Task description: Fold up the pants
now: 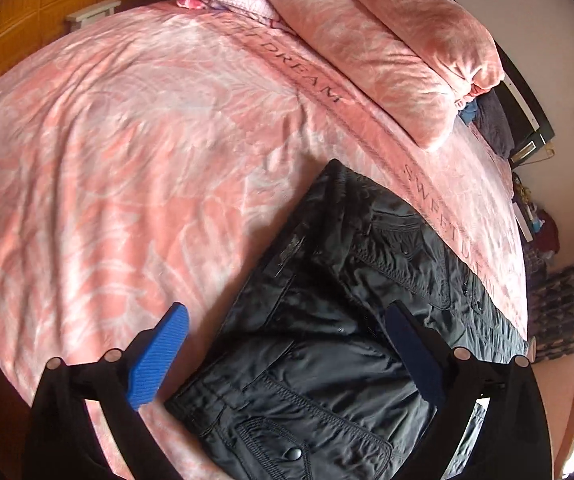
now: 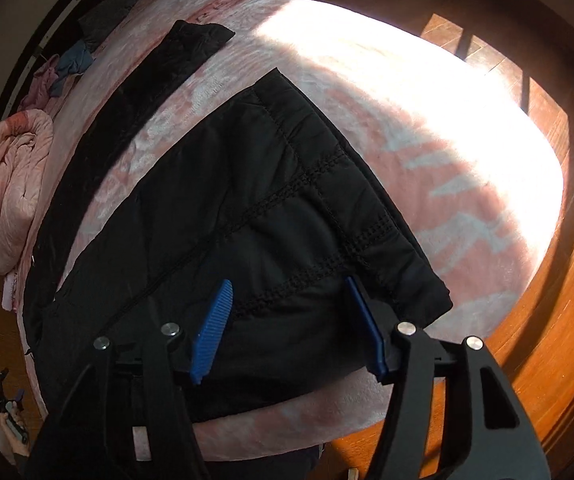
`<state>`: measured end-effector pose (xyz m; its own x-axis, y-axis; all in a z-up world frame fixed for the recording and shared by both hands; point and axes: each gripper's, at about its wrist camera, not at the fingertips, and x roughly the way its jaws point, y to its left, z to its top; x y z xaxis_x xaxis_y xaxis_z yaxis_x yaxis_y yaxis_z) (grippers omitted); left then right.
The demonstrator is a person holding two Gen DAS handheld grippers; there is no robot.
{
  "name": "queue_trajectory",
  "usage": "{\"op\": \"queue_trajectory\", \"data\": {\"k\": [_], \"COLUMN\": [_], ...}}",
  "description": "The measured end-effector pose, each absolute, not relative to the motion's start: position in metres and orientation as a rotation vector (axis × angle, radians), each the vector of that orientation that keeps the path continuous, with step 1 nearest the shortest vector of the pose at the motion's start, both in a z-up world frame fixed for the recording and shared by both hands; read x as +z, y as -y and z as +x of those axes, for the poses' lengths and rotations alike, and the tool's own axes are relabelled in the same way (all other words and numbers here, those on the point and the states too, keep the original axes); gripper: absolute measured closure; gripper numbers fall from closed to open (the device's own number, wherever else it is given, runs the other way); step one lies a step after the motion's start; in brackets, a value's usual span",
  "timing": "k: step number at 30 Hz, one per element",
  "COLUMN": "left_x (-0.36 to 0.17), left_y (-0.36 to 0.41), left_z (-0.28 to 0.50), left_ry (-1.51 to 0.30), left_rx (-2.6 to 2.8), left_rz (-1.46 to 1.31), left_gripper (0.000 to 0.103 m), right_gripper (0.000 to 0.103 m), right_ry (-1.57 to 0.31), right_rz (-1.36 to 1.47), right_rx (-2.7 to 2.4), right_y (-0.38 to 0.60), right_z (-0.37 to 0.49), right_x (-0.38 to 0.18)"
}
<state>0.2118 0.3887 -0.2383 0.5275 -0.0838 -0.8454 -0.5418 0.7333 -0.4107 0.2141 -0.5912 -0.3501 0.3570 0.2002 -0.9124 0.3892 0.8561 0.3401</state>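
Black quilted pants [image 1: 327, 320] are spread flat on a pink patterned bedspread [image 1: 107, 160]; a zip, a snap-buttoned pocket and stitched seams are seen at the waist end; in the right wrist view one leg is stretched away while the other is doubled over.

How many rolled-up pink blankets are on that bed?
1 that I can see: a rolled pink blanket at the head of the bed, beyond the black pants. Others may lie out of view.
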Motion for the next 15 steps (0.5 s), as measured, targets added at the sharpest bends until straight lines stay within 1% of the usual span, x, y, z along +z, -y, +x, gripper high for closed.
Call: {"op": "queue_trajectory", "data": {"k": [1,3,4,8,12,15], "left_x": [-0.237,-0.238,-0.242,-0.273,-0.314,-0.337], "left_y": [-0.389,-0.39,-0.391,-0.4,-0.413,-0.421], "left_z": [0.231,0.27,0.29,0.356,0.395,0.412], "left_ry": [-1.011,-1.047,-1.067,-1.143,-1.18,-1.215], "left_rx": [0.273,0.198,0.164,0.072,0.047,0.05], "left_rz": [-0.709,-0.686,-0.679,-0.706,-0.784,-0.793], "left_gripper": [0.004,0.004,0.004,0.004,0.004,0.004], "right_gripper": [0.047,0.041,0.04,0.032,0.032,0.032], "right_ry": [-1.225,-1.212,-1.188,-1.12,-1.12,-1.127], "right_rz": [0.544,0.541,0.552,0.627,0.615,0.615], "right_rx": [-0.139,-0.119,-0.099,-0.03,-0.009,0.049], "right_y": [0.589,0.587,0.587,0.592,0.585,0.575], "right_z": [0.216,0.223,0.228,0.26,0.308,0.352], "right_x": [-0.346,-0.332,-0.323,-0.294,-0.287,-0.286]}}
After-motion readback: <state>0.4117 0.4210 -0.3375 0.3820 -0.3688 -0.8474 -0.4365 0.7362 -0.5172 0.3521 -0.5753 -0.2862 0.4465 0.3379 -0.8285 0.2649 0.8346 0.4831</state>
